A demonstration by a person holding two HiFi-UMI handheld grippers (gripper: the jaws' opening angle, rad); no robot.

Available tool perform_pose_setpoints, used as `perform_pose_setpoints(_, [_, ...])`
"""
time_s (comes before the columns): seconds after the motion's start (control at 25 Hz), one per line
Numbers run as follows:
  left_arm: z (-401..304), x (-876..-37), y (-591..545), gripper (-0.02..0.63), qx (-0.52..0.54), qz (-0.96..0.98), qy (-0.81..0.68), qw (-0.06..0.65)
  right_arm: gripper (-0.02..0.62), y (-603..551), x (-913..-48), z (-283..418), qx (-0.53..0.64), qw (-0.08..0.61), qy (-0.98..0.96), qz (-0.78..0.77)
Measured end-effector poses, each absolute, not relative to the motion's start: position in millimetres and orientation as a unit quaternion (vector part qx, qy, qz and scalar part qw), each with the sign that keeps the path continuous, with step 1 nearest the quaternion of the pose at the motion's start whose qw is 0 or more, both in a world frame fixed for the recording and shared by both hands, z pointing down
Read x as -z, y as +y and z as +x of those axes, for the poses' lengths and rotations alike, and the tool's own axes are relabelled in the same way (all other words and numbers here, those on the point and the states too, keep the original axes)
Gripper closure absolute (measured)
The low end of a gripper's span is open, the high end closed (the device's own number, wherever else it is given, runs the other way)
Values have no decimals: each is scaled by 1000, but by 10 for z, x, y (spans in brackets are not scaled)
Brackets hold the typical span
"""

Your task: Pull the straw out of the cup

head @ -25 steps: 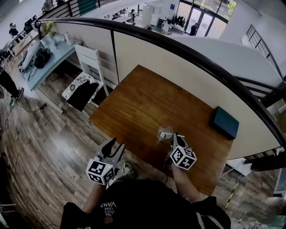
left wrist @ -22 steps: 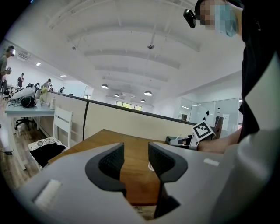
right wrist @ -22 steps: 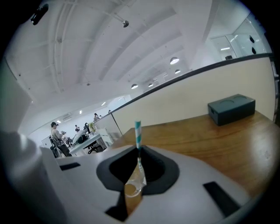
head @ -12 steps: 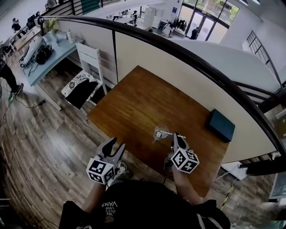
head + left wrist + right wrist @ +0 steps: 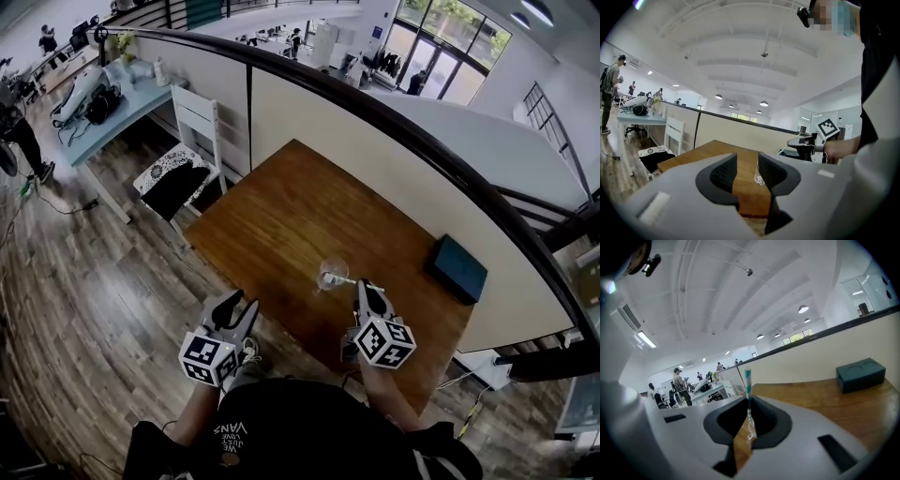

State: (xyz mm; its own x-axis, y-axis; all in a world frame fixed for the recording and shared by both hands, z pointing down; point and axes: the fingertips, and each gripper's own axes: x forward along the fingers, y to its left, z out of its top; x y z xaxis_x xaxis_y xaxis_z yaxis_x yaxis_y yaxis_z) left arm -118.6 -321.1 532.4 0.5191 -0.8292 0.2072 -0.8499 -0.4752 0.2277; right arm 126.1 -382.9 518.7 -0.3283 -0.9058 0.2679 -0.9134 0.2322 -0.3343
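Straw [image 5: 748, 379] stands upright, clenched in R gripper [image 5: 749, 405] jaws; L gripper [image 5: 747, 163] jaws apart.

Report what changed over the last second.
The right gripper, shut on the straw, rose and drew back from the cup, carrying the straw along; whether its tip has cleared the rim is unclear. The left gripper remains open and empty; cup and dark box sit where they were.

Two tongs [image 5: 239, 305] [image 5: 367, 286], one cup [image 5: 330, 272], one straw [image 5: 748, 380], one dark box [image 5: 458, 268], one table [image 5: 281, 216], one white chair [image 5: 197, 122]
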Motion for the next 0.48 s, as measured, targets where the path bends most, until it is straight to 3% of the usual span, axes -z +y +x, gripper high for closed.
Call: perform_pose_setpoints(0.48, [-1100, -5286, -2799, 571, -27, 847, -512, 136, 561, -3345, -5198, 1072, -213, 22, -823, 526])
